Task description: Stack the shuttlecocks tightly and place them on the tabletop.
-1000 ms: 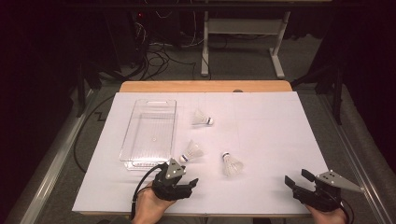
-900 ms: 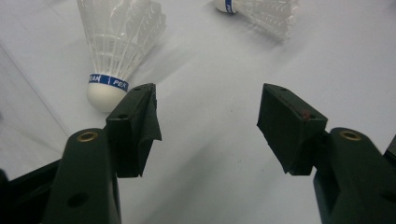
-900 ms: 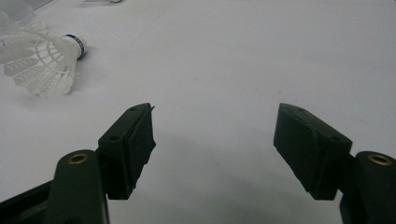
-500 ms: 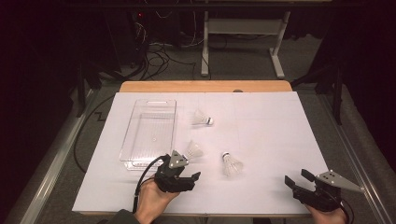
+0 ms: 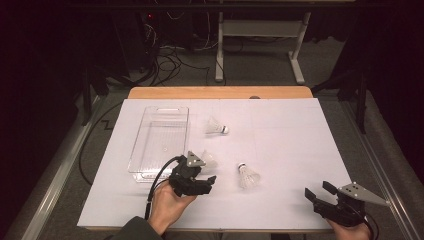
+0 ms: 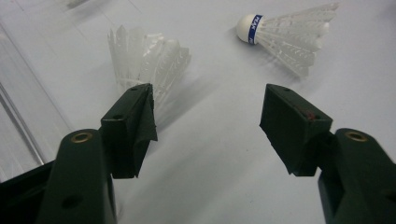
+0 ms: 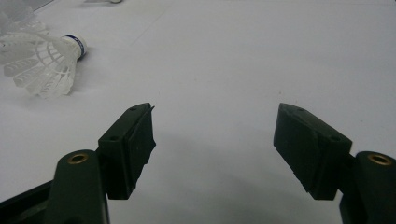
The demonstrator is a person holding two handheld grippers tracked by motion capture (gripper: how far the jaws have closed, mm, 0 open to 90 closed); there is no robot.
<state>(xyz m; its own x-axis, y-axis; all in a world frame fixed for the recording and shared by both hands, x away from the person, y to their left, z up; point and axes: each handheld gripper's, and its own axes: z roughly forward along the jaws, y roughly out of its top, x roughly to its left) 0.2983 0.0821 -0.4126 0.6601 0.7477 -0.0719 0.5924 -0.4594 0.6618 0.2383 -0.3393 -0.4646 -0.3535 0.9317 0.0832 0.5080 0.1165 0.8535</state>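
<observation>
Left gripper [image 5: 200, 181]: jaws wide apart, holding nothing; low over the table, aimed at the nearest shuttlecock [image 6: 149, 65].
Nearest shuttlecock: standing skirt-up just beside the left jaw, near the tray's corner; not yet gripped.
Right gripper [image 5: 320, 192]: jaws spread wide, empty; at the table's near right edge, well apart from everything.
Second shuttlecock [image 5: 247, 175]: lying on its side between the grippers; white cork, blue band, ribbed translucent skirt.
Third shuttlecock [image 5: 215, 126]: on its side, farther back, right of the tray.
Tray [image 5: 137, 150]: clear rigid plastic, rectangular, nothing visible inside.
Table [image 5: 280, 135]: smooth white sheet over wood.
Progress: judged barely begun; all three shuttlecocks remain outside the tray.
</observation>
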